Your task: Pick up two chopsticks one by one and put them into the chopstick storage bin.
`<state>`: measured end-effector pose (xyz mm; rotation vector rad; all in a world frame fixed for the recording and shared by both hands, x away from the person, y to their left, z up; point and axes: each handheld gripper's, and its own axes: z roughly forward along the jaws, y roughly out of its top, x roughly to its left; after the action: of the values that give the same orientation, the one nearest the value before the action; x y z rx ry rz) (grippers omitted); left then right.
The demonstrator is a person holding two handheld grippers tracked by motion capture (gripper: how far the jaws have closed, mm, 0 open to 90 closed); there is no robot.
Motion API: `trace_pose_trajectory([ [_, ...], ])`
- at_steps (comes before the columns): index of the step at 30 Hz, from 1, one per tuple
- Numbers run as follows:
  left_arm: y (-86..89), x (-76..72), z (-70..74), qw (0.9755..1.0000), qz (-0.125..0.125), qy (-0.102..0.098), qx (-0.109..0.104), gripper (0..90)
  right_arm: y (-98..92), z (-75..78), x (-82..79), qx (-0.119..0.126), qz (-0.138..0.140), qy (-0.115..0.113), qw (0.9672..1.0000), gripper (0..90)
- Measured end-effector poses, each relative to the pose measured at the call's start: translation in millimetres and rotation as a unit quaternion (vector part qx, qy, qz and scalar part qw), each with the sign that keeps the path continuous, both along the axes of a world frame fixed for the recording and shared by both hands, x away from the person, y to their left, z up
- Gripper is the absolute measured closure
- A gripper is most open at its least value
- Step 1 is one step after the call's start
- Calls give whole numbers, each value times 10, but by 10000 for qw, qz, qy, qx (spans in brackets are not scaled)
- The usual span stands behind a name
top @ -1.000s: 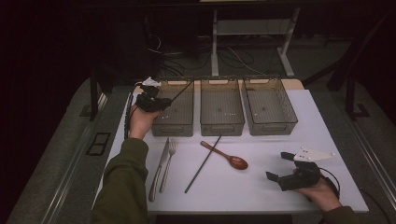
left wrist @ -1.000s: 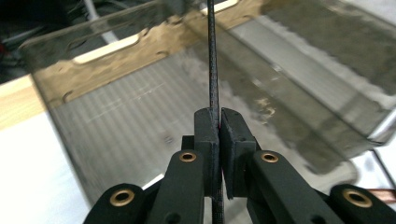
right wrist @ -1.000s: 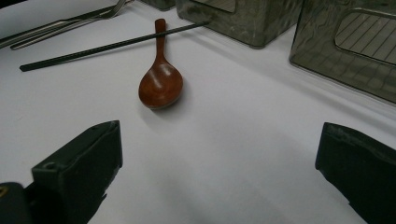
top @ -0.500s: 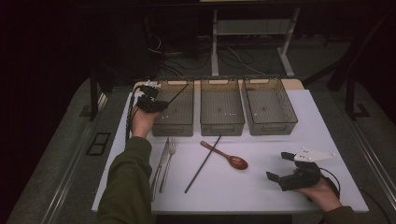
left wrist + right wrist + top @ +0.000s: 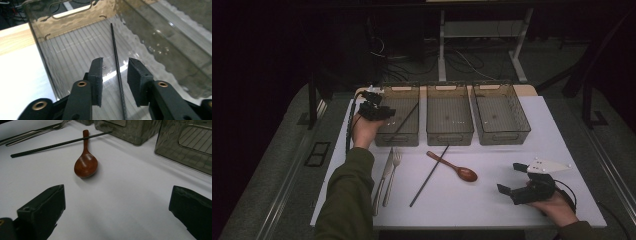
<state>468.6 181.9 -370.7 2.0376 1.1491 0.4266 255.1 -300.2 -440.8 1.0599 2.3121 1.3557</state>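
Between my left gripper's [image 5: 115, 82] pads a black chopstick [image 5: 117, 67] runs lengthwise, with a gap on each side; the jaws have just been opening and no longer press it. It lies inside the left bin [image 5: 398, 95], slanted, its far tip rising toward the back right corner and its near end down by my fingers. From above I see the left gripper [image 5: 374, 111] at that bin's left rim. I count three clear bins in a row, the middle bin [image 5: 449, 132] and the right bin [image 5: 522, 125] beside it. On the white mat [image 5: 472, 200] lie one more chopstick [image 5: 429, 175], one wooden spoon [image 5: 453, 167], one fork [image 5: 391, 177] and one knife [image 5: 382, 180]. My right gripper [image 5: 517, 187] rests spread wide, holding nothing, near the spoon.
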Motion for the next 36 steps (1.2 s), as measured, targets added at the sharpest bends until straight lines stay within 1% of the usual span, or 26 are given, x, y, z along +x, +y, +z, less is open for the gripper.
trace_pose_trajectory([
  [2,-1,-18,23,10000,-20,-18,-23,594,0,0,0,-1,5,0,10000,1],
  [3,-4,-37,49,10000,-38,-53,-67,594,0,0,0,-1,5,0,10000,1],
  [5,-8,-84,100,9997,-130,-111,-174,560,1,-1,0,-5,1,-1,10000,1],
  [6,-21,-145,147,9994,-189,-161,-248,527,1,0,-1,-2,-7,-5,10000,1],
  [7,-27,-177,165,9991,-253,-173,-305,510,2,1,-2,-7,-12,-1,10000,1],
  [8,-27,-177,165,9991,-253,-173,-305,495,2,1,-2,-7,-12,-1,10000,1],
  [11,-58,-301,212,9983,-345,-312,-337,465,0,1,-3,-13,-12,-12,10000,1],
  [15,-85,-451,235,9970,-456,-357,-504,425,2,1,-4,-11,-8,-7,10000,1],
  [16,-102,-521,238,9958,-587,-378,-586,414,2,1,-4,-11,-6,-11,10000,1],
  [17,-102,-521,238,9958,-587,-378,-586,407,2,2,-4,-10,-8,-9,10000,1],
  [19,-130,-591,238,9951,-703,-364,-601,392,1,1,-3,-11,-9,-13,10000,1],
  [20,-146,-630,237,9948,-758,-363,-572,373,0,1,-3,-10,-16,-12,10000,1],
  [24,-213,-777,219,9930,-956,-409,-554,348,0,1,-3,-13,-10,-16,10000,1],
  [26,-237,-846,204,9920,-1037,-434,-582,338,0,1,-3,-13,-19,-13,10000,1],
  [30,-296,-987,165,9904,-1153,-463,-605,317,0,2,-5,-17,-16,-20,10000,1],
  [31,-326,-1053,137,9897,-1189,-476,-633,316,1,2,-5,-13,-20,-13,10000,1],
  [32,-326,-1053,137,9897,-1189,-476,-633,312,1,2,-5,-13,-20,-13,10000,1],
  [34,-356,-1121,105,9891,-1231,-487,-648,311,0,2,-7,-15,-19,-7,10000,1],
  [36,-384,-1192,68,9889,-1249,-475,-648,311,-2,3,-7,-12,-22,-14,10000,1],
])
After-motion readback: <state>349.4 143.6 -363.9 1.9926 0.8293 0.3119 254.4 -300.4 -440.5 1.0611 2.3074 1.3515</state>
